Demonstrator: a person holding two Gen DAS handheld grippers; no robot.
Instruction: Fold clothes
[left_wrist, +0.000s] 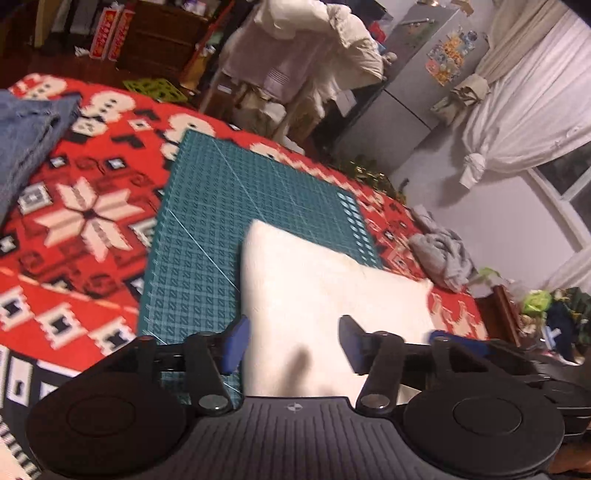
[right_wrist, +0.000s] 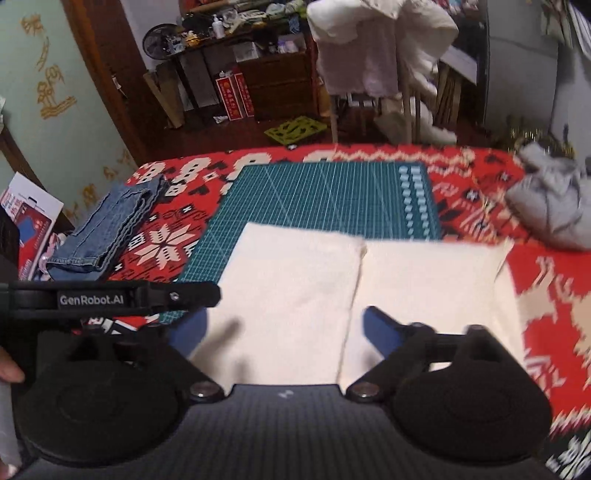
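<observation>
Folding status: white garment (right_wrist: 332, 291) lies flat, partly on the green cutting mat (right_wrist: 325, 195) and partly on the red patterned cloth (right_wrist: 554, 295), already doubled into a neat rectangle; a vertical edge or seam runs down its middle in the right wrist view.
Done so far: folded denim piece (right_wrist: 107, 229) sits at the left side of the red cloth, well apart from the mat; judged finished.
Left to do: grey garment (right_wrist: 554, 206) lies crumpled at the far right, unfolded. White garment probably needs one more fold or moving aside; cannot say which.
Overall progress: roughly mid-task, judging by one item stacked, one nearly done, one untouched.
Left hand-held gripper (left_wrist: 291, 341): fingers spread apart, nothing between them, poised over the near-left part of the white garment; contact cannot be confirmed.
Right hand-held gripper (right_wrist: 284, 334): fingers spread apart, empty, over the near edge of the white garment.
Readable writing: "GenRobot.AI" in white on the black bar of the left unit (right_wrist: 110, 297), seen from the right wrist.
Other labels: red boxes with white characters by the far cabinet (right_wrist: 234, 96), too small to read. Gold decals on the green wall (right_wrist: 50, 85), not legible. Mat gridlines carry no readable figures.
</observation>
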